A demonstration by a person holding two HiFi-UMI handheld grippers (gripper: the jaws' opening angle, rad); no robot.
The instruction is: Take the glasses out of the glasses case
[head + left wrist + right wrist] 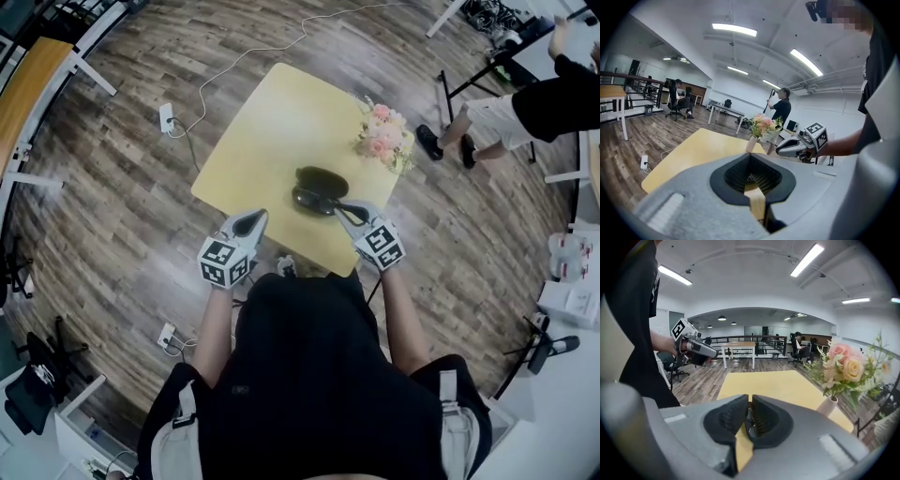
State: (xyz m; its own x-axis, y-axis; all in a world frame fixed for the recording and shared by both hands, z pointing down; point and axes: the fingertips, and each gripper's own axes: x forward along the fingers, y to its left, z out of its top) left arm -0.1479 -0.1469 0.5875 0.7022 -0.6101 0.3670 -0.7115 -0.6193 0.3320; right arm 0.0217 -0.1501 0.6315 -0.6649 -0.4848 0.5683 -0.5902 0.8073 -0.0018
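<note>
Right fingers (765,420): closing almost together on a thin dark frame, the glasses (749,420), which are sitting between the ribbed pads.
Left fingers (736,174): meeting at their tips, with nothing lying between them.
Right gripper (341,210): reaching in to the near right end of the glasses case (319,180); the head view is too small to show whether it is touching the case.
Left gripper (253,222): hovering over the near edge of the table (272,122), to the left of the case and apart from it.
Glasses case: lying open on the near right part of the table, dark, with its lid standing up on the far side.
Glasses: sitting at the case, in the right gripper's grip; the head view is not showing them clearly.
Table: standing on a wood floor, its top plain yellow.
Flowers (382,139): standing in a pale vase by the table's right corner, beyond the case and apart from it.
</note>
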